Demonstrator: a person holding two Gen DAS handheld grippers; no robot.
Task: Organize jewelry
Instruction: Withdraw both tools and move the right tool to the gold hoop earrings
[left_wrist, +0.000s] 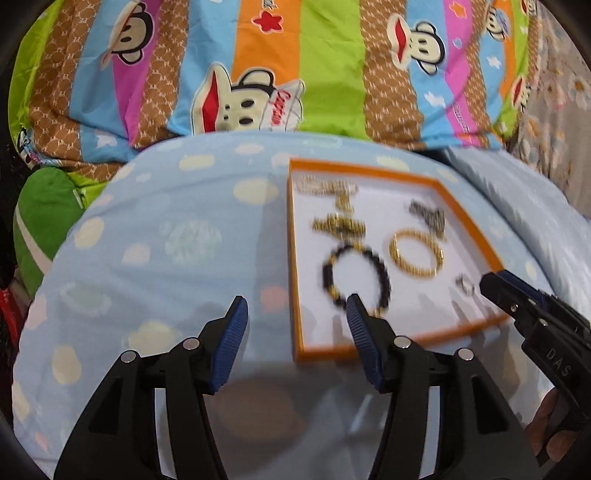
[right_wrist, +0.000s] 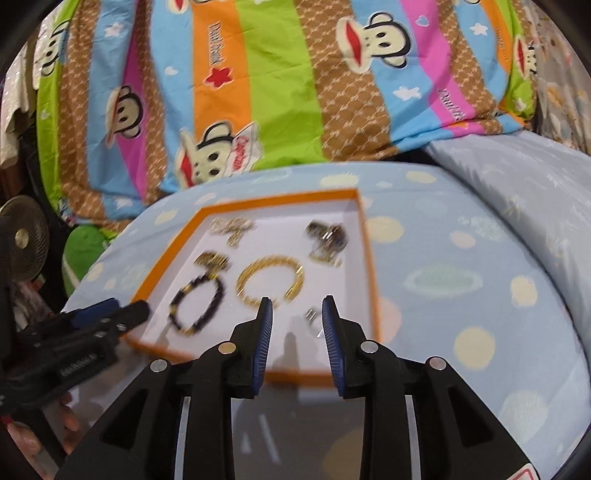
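While both grippers are held open and empty, the left gripper (left_wrist: 297, 308) and right gripper (right_wrist: 297, 308) are seen at the near edge of the orange tray (right_wrist: 166, 243), beside a small ring (right_wrist: 310, 315).

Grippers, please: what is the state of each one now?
Left gripper: open, holding nothing.
Right gripper: open, holding nothing.

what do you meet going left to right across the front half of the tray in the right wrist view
left tool at the tray's left edge → black beaded bracelet → gold bangle → small silver ring, which lies between the open fingers of the right tool
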